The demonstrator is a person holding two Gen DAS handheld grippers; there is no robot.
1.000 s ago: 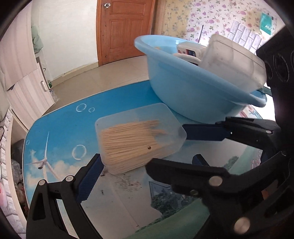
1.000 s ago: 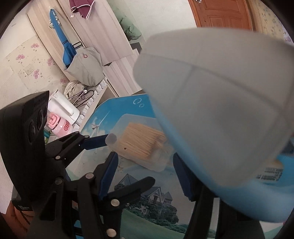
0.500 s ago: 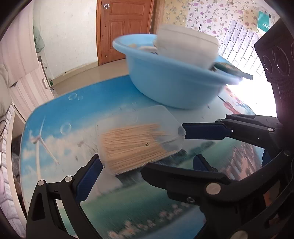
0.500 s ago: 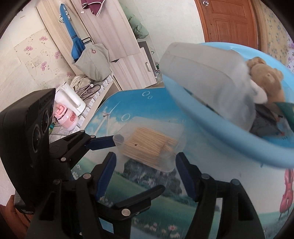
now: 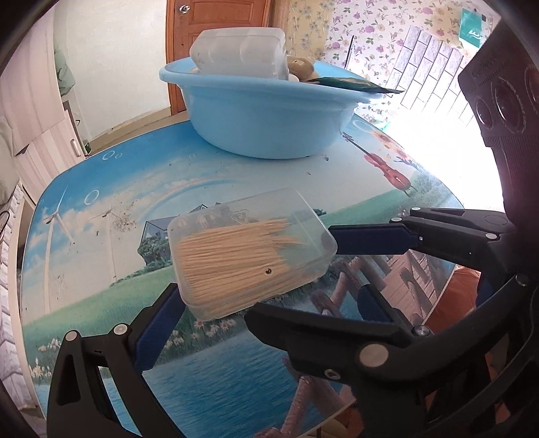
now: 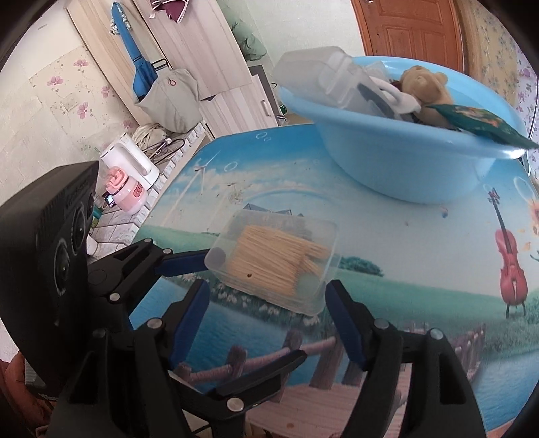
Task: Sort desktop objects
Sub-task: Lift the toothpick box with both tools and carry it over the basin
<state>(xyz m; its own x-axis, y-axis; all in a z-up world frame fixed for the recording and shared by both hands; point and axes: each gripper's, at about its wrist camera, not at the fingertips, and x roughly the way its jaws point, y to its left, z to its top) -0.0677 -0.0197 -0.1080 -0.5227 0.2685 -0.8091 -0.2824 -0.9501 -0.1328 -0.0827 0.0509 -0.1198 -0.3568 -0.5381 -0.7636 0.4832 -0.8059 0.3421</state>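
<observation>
A clear plastic box of toothpicks [image 5: 249, 259] is clamped between the fingers of my left gripper [image 5: 252, 269] and held above the table; it also shows in the right wrist view [image 6: 276, 259]. My right gripper [image 6: 269, 303] is open and empty, just below and in front of the box. The blue basin [image 5: 269, 111] stands at the table's far side and holds a frosted plastic container [image 5: 239, 50], a teddy bear [image 6: 424, 87], a green packet [image 6: 471, 123] and other items.
The table [image 5: 101, 242] has a printed landscape top, with its edge near on the left and right. Cabinets, a bag and a pink bottle [image 6: 124, 188] stand beyond the left edge. A wooden door [image 5: 215, 20] is behind the basin.
Both grippers have pulled back from the basin toward the near side of the table. The frosted container, close in front of the right camera before, now lies in the basin. The left gripper keeps the toothpick box.
</observation>
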